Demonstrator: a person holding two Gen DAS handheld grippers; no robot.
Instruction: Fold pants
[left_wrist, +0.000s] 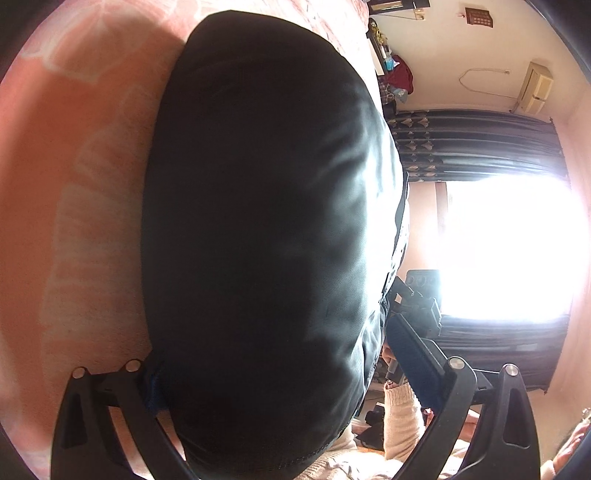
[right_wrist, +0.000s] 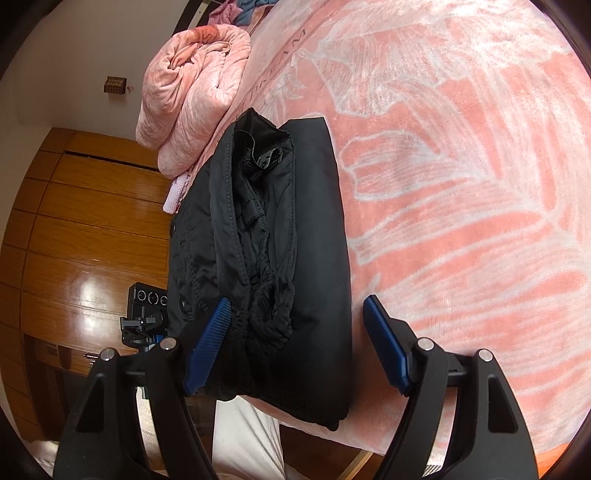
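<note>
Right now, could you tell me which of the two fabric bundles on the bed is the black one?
The folded pants, lying between the right gripper's open fingers, are black; the rolled blanket behind them is pink.

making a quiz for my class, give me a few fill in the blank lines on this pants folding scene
1. The folded pants are ____ in colour.
2. They lie on a ____ blanket with a white leaf pattern.
3. The right gripper has its jaws ____, one on each side of the pants.
4. The right gripper's finger pads are ____.

Missing words: black; pink; open; blue
</note>
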